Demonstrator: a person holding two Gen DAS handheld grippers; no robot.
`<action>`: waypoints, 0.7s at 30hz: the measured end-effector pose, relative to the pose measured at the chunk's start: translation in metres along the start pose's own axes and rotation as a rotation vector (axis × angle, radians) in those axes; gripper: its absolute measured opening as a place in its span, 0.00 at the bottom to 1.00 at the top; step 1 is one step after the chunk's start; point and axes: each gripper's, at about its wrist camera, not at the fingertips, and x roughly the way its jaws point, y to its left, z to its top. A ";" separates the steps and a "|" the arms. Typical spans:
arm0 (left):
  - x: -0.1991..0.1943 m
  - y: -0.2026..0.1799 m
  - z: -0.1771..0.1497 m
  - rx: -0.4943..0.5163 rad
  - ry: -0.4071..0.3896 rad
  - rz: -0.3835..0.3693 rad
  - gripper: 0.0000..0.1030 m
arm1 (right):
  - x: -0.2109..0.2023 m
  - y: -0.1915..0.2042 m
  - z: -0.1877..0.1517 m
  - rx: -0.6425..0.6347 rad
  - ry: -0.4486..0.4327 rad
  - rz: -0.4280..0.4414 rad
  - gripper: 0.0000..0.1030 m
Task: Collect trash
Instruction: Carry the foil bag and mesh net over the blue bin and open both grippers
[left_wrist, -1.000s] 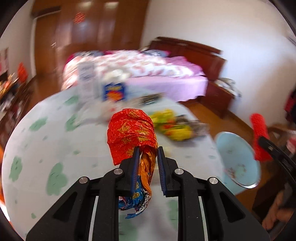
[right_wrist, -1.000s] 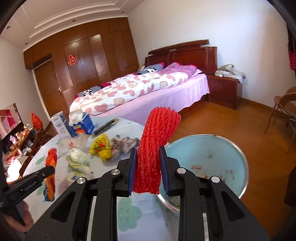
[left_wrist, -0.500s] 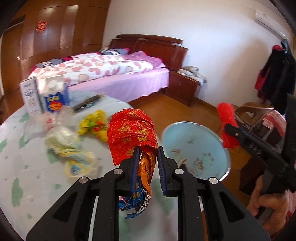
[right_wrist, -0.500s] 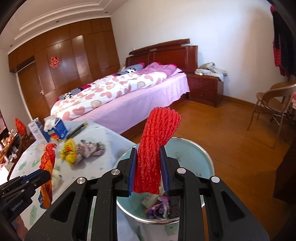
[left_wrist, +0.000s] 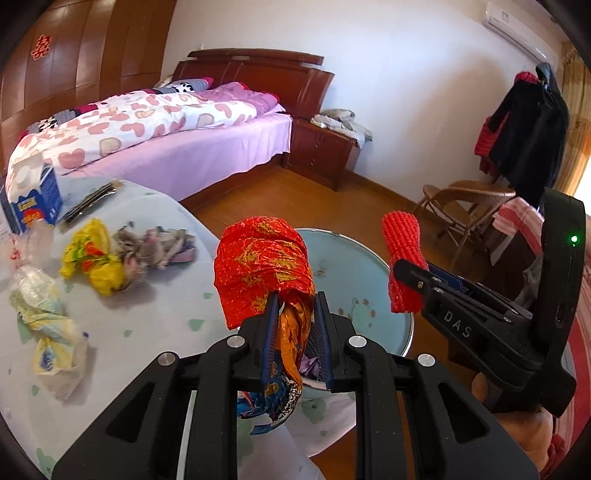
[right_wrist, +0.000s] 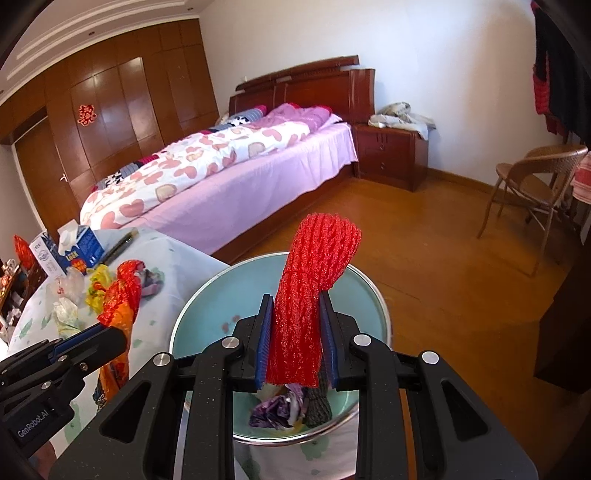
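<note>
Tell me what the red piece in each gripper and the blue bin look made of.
Left gripper: red wrapper, likely thin foil or plastic film; it is crinkled, glossy, gold-printed.
Right gripper: red net sleeve, apparently foam mesh; ribbed open weave, matte.
Bin: pale blue inside with a shiny silvery rim, possibly enamelled metal or plastic.

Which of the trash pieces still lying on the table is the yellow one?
The crumpled yellow wrapper, lying against the grey-purple crumpled paper. The other loose piece nearby, a pale clear plastic bag, is whitish.
</note>
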 end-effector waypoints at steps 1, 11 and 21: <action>0.003 -0.002 0.000 0.004 0.005 0.001 0.19 | 0.001 0.000 -0.001 0.000 0.003 -0.002 0.25; 0.032 -0.019 0.001 0.029 0.063 0.008 0.19 | 0.015 -0.015 -0.009 -0.028 0.079 -0.013 0.25; 0.040 -0.005 0.004 -0.002 0.093 0.087 0.41 | 0.019 -0.013 -0.015 -0.020 0.106 -0.010 0.38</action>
